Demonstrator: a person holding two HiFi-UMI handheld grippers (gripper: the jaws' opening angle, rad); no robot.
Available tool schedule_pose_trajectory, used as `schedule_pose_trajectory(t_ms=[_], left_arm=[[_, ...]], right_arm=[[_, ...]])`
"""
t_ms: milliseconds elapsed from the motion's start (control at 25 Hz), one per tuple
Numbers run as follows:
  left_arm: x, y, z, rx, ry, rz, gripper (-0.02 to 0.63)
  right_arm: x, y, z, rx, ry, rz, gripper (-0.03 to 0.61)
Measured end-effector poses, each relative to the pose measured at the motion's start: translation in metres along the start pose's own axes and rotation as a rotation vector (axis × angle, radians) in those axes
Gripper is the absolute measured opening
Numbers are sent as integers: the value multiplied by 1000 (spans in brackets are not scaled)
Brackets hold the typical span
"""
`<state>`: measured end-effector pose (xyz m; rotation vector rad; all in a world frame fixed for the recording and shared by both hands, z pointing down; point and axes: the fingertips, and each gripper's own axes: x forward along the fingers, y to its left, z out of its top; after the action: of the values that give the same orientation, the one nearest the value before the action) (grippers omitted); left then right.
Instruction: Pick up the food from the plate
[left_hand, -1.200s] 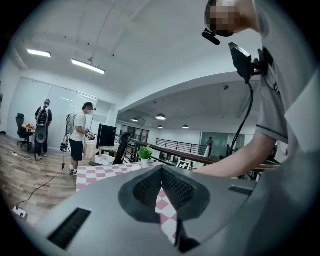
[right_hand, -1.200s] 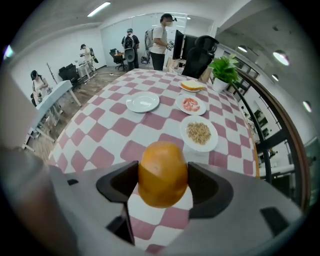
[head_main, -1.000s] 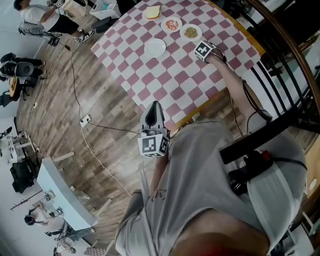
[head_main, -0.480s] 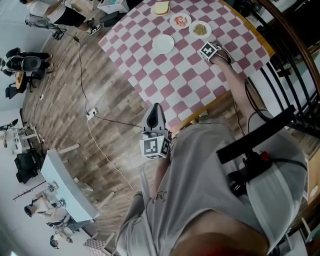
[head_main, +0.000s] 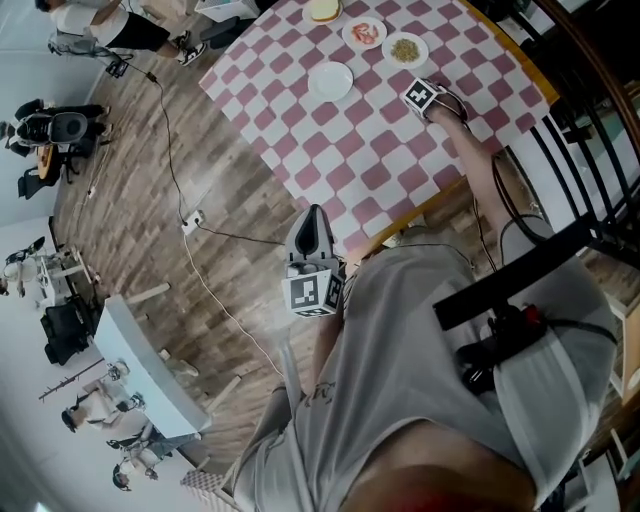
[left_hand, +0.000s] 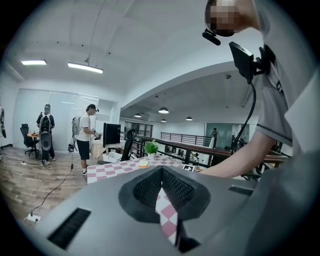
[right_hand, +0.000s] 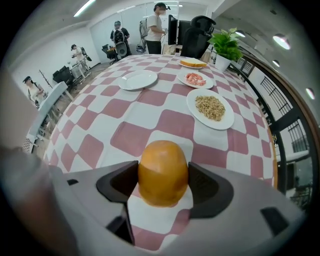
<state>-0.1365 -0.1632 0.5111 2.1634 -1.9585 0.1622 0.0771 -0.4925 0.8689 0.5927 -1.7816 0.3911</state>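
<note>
Over the table's (head_main: 300, 110) right side, the right gripper (right_hand: 163, 184) is clamping an orange bun (right_hand: 163, 167) and drawing back slightly from the grain plate (right_hand: 226, 120), so pickup is looking done. The left gripper (left_hand: 161, 186) is idling, jaws together, empty.

Wood-plank floor (head_main: 125, 160) under ceiling striplights (left_hand: 85, 67)

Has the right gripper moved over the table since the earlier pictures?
Yes, a little: the right gripper, shut on the orange food, has drawn back from the plate of grains toward the near edge of the table.
</note>
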Motion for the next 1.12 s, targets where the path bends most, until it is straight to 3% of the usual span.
schedule_pose_trajectory(t_ms=[120,280,520,640,720,840,960,1120], left_arm=[[6,-10,0,14,-1,-32,9],[9,-16,3,51,-6,-46,9],[-1,-9,-1,43,-19,-27,9],[-12,1,1,43,-24,-12,9],[-13,1,4,40,-34,-11,9],[-11,3,7,29,-55,-3,9],[-11,16,10,21,-71,13,9],[-10,38,20,17,-100,52,9]], right_arm=[[-7,2,-4,26,-7,13,311],[-16,-8,-20,64,29,-73,311],[1,-2,-5,30,-25,-34,311],[0,7,-9,33,30,-30,311],[0,0,-11,25,76,-75,318],[-15,-10,19,-63,18,-164,327],[-52,19,63,-115,-68,-103,331],[-138,73,132,-157,-272,0,331]])
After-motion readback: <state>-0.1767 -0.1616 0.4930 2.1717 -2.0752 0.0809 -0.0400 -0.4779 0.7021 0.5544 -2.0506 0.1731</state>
